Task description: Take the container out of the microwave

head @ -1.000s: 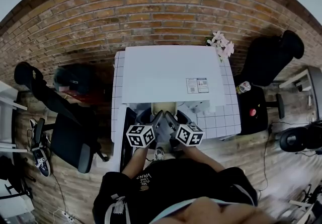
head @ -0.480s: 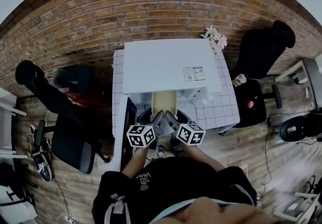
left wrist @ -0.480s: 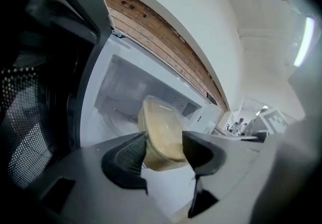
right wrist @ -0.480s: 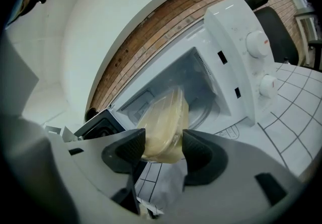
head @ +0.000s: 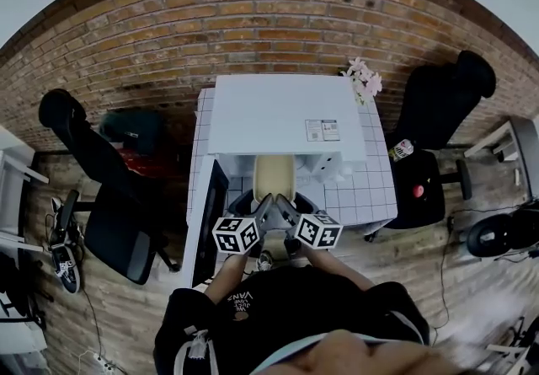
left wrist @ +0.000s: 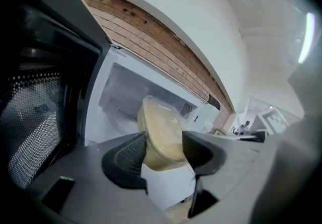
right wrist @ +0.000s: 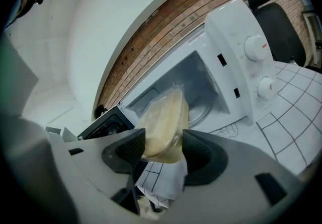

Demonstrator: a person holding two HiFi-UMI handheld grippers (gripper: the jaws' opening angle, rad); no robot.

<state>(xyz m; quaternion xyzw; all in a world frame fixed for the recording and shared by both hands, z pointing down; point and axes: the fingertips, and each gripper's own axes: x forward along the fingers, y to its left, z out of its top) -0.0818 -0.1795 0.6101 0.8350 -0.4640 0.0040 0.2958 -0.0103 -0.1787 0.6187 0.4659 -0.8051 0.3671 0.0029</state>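
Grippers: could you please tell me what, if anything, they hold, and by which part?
The beige container; the left gripper and right gripper each clamp its near edge.

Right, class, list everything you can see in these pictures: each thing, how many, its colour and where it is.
microwave: one, white, on the table, its door swung open to the left
container: one, beige with a clear lid, at the microwave's open front, gripped from both sides
table: one, white with grid lines, against the wall
flowers: one bunch, pink, table's back right corner
office chairs: at least two, black, either side of the table
brick wall: one, red-brown, behind the table
person: one, black top, bottom of the head view
left gripper: one, grey, shut on the container
right gripper: one, grey, shut on the container
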